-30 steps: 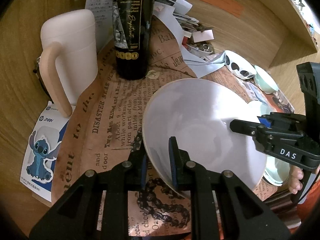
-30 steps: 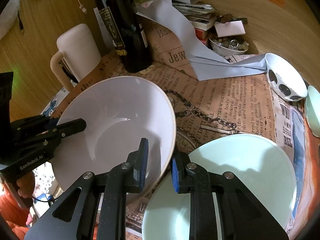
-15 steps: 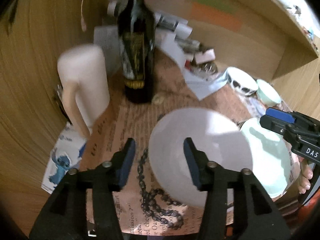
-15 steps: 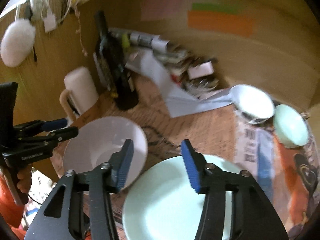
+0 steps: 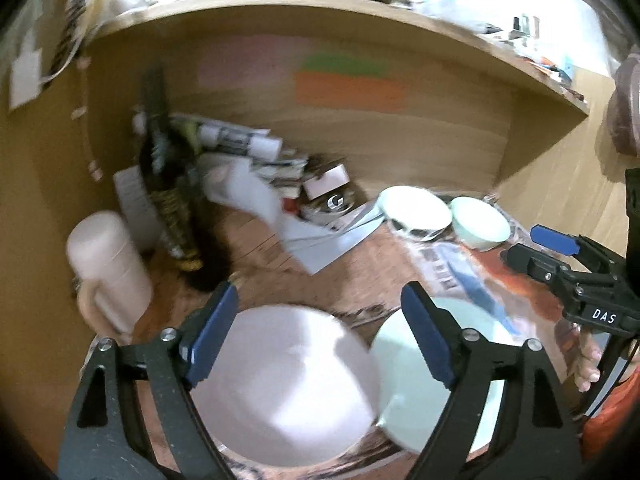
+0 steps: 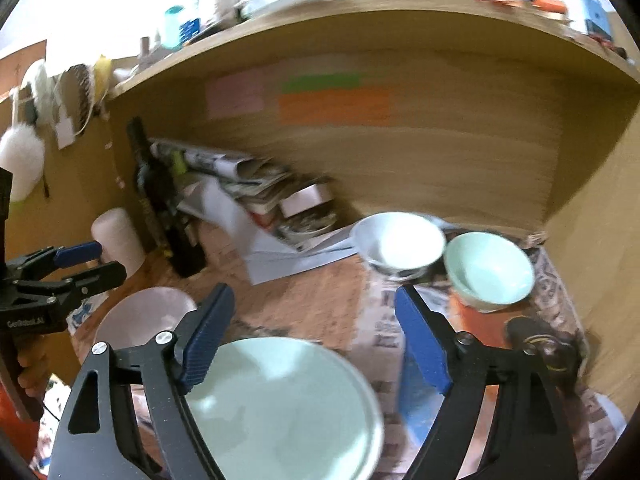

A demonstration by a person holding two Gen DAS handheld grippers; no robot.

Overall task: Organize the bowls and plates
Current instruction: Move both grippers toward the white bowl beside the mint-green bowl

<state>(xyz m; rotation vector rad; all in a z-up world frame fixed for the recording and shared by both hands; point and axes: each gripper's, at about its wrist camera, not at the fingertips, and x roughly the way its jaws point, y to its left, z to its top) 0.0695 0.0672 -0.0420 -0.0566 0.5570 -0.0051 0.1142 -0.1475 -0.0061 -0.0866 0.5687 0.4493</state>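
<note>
A dark bottle [image 6: 160, 204] and a cream mug [image 5: 108, 268] are seen crowding the left, papers [image 6: 256, 192] heaped behind. The pink bowl [image 5: 280, 384] is left beside the mint plate [image 6: 280, 408] at the near edge. Clear tabletop is offered mid-mat, with two small bowls [image 6: 400, 240] parked right. Both rims were pinched a second ago; now the left gripper [image 5: 320, 336] and right gripper [image 6: 312, 336] are being opened, nothing grasped.

Both cameras look forward and downward into the wooden alcove, from above the near edge of the bench [image 5: 352, 264]. The left view stands over the pink plate [image 5: 280, 384], the right view over the green plate [image 6: 280, 408]. Both views share these plates, the dark bottle [image 6: 168, 216] and two far bowls.
</note>
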